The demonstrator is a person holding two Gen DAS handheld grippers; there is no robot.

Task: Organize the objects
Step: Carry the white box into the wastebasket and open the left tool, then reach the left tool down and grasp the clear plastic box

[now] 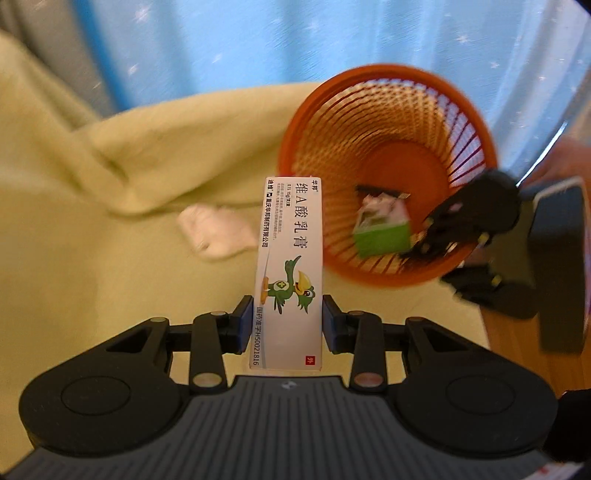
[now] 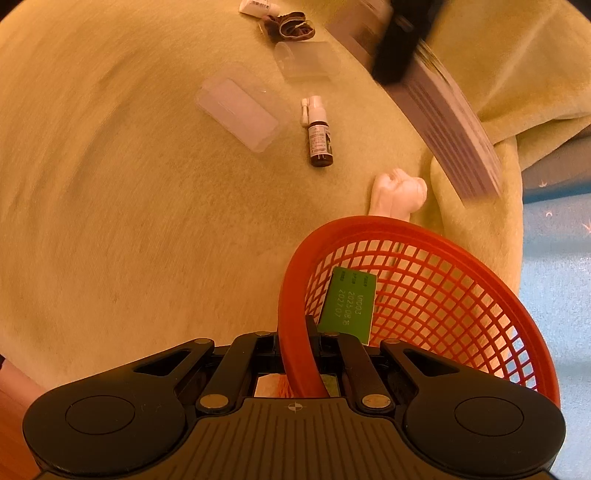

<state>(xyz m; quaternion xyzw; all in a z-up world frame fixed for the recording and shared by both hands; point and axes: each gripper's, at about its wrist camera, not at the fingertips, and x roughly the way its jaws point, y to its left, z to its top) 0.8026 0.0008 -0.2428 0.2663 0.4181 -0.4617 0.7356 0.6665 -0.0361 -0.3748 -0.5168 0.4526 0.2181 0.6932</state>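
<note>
My left gripper is shut on a long white medicine box with a green cartoon bird, held upright over the yellow-green blanket, just left of the orange mesh basket. A green box lies inside the basket. My right gripper is shut on the basket rim, and the same green box shows through the mesh. In the left wrist view the right gripper appears at the basket's right edge. A small brown spray bottle lies on the blanket beyond.
On the blanket lie a clear plastic tray, a clear cup, a crumpled brown wrapper, a white tube and a white wad. The left gripper's body crosses the upper right. Blue curtain hangs behind.
</note>
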